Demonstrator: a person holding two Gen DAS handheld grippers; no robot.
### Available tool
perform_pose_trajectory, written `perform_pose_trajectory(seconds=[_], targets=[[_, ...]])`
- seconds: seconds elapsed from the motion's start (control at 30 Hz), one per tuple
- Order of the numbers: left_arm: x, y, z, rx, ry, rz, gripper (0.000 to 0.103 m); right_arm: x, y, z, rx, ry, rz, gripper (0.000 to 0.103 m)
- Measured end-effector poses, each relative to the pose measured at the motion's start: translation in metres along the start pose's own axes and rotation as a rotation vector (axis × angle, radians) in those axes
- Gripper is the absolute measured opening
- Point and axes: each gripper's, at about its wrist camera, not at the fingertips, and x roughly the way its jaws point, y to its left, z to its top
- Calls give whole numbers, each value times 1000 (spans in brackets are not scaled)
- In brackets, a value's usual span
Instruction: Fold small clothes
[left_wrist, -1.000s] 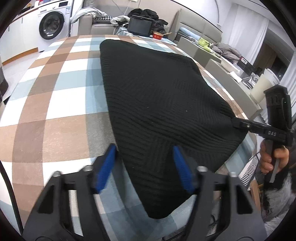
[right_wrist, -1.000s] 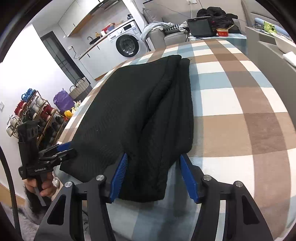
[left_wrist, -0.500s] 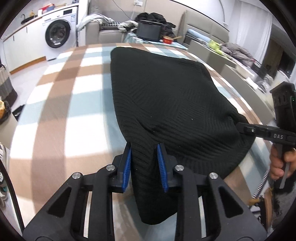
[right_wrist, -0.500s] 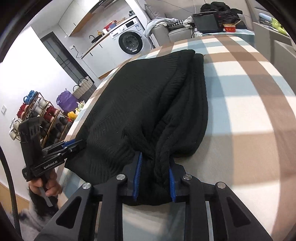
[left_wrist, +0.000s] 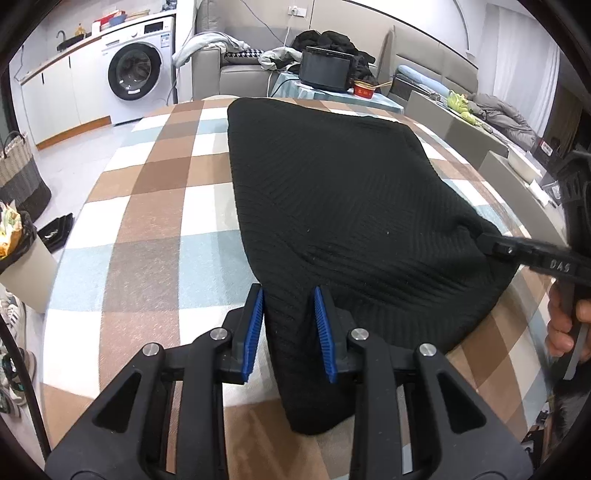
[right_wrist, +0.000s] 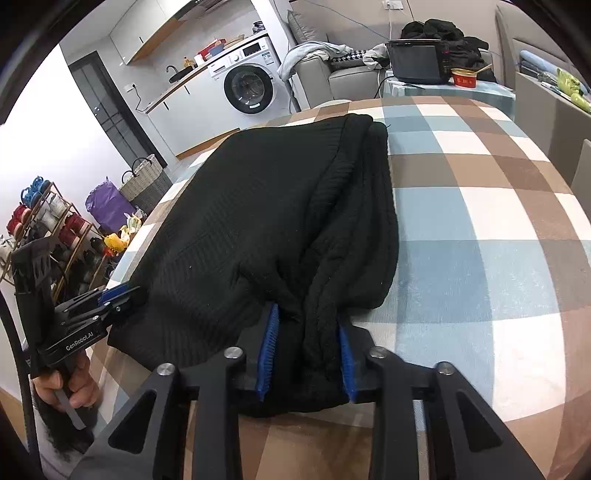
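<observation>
Gripping the near edge of a black knitted garment (left_wrist: 343, 206), both grippers sit at the near edge of a table covered with a checked cloth (left_wrist: 147, 229) of brown, pale blue and white squares. The left gripper (left_wrist: 288, 328) has a bunched corner of the knit between its blue pads (left_wrist: 255, 328); its jaws are opening slightly, yet the fabric fills the gap and touches both pads. The right gripper (right_wrist: 306, 354) holds the garment's other near corner, a thick gathered fold squeezed between its own blue pads (right_wrist: 267, 347); its jaws are opening too, with the cloth pressed between them. In the left wrist view the right gripper shows at the right edge of the table, its tip at the knit, with the person's hand (left_wrist: 565, 325) around the handle. In the right wrist view the left gripper appears at the table's left edge, a hand (right_wrist: 70, 387) wrapped around its grip.

The garment lies flat along the middle of the table, reaching from the near edge almost to the far edge, with a rolled fold running along its right side. Past the far edge stand a small table with a dark screen (left_wrist: 325, 70) and a red bowl (left_wrist: 364, 88), a grey sofa (left_wrist: 236, 70) strewn with clothes, and a white washing machine (left_wrist: 136, 70) at the far left. A woven basket (right_wrist: 146, 182) and a rack of coloured spools (right_wrist: 48, 221) stand on the floor left of the table.
</observation>
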Motion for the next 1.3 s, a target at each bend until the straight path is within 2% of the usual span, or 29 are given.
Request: perform_pose_trajectory(seconds=[0.03, 0.1, 0.17, 0.2, 0.23, 0.33, 0.4, 0.43, 0.47, 0.6, 0.83, 0.93, 1.3], targets=[[-3, 1, -1, 3, -7, 9, 32, -4, 0, 0, 1, -12, -15, 44], [-11, -2, -6, 4, -33, 21, 42, -16, 1, -2, -27, -38, -38, 51], [-22, -4, -10, 0, -73, 27, 68, -27, 7, -3, -77, -84, -63, 71], [-29, -5, -13, -4, -96, 36, 75, -34, 11, -4, -98, -111, -69, 77], [-36, -6, -16, -11, -131, 41, 83, -41, 14, -5, -117, -142, -75, 90], [-51, -10, -22, -2, -196, 38, 86, -61, 31, -12, -183, -233, -47, 103], [-63, -17, -26, 14, -236, 43, 93, -68, 39, -17, -220, -277, -29, 103], [-68, -20, -29, 25, -265, 44, 101, -71, 44, -19, -236, -296, -33, 103], [-72, -22, -31, 33, -287, 47, 102, -73, 48, -22, -251, -310, -37, 103], [-86, -31, -37, 50, -331, 59, 102, -78, 55, -29, -284, -345, -24, 103], [-96, -24, -44, 7, -398, 55, 102, -78, 59, -41, -337, -400, 0, 103], [-99, -21, -46, -7, -409, 61, 102, -76, 59, -44, -340, -405, 22, 103], [-96, -20, -45, 6, -411, 57, 102, -73, 55, -45, -334, -436, 20, 103]])
